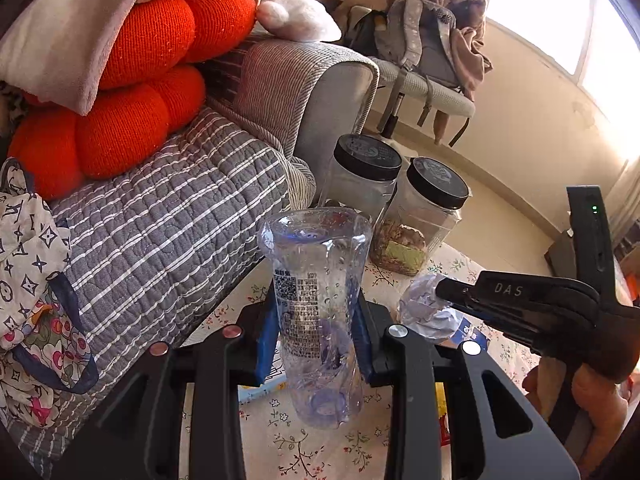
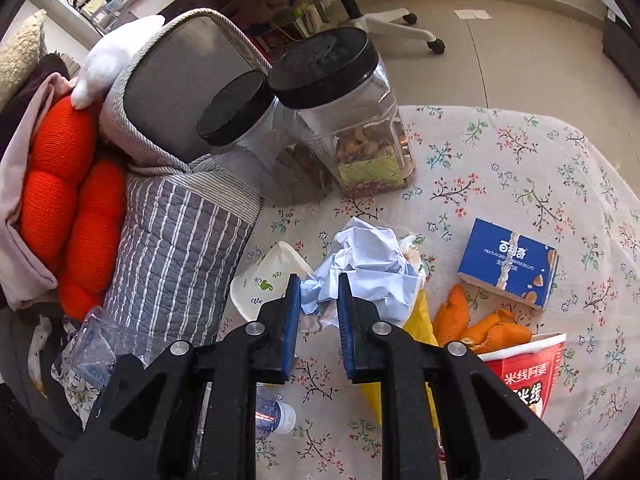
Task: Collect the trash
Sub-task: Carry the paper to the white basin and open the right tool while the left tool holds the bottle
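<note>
Bottle (image 1: 316, 312) | clamped, left jaws | crumpled paper (image 2: 360, 264) | pinched, right jaws

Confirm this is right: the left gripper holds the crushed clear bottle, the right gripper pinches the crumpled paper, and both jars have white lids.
One error: the jars' lids are black, as the right wrist view shows. The left gripper does hold the bottle, and the right gripper does pinch the paper.

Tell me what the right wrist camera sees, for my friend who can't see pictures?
The right gripper pinches a crumpled blue-white paper ball above a floral tablecloth. Around it lie orange peels, a blue snack box and two black-lidded jars.
</note>
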Tool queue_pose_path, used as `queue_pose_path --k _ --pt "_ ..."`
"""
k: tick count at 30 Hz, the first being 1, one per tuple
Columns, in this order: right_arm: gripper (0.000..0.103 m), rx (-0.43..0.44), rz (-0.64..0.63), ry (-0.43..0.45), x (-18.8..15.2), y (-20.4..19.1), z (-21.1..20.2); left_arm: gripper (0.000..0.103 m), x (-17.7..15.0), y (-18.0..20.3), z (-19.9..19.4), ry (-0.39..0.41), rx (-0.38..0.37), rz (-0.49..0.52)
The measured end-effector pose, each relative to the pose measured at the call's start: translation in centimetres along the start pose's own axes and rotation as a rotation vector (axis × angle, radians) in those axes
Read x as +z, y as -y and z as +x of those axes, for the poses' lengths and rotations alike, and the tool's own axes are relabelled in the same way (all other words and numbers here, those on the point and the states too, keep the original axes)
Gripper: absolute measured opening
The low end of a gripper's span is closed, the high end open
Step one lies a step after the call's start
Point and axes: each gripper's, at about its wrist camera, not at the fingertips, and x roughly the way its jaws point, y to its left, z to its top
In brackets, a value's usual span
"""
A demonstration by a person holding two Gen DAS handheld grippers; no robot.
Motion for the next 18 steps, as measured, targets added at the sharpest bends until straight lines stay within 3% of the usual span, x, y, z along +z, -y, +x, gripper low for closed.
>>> queue_pose_path --k 18 --pt "0.017 -0.107 -0.052 0.337 -5.5 6.8 -14.1 0.032 -3.7 8.4 -4.9 0.161 -0.080 0.161"
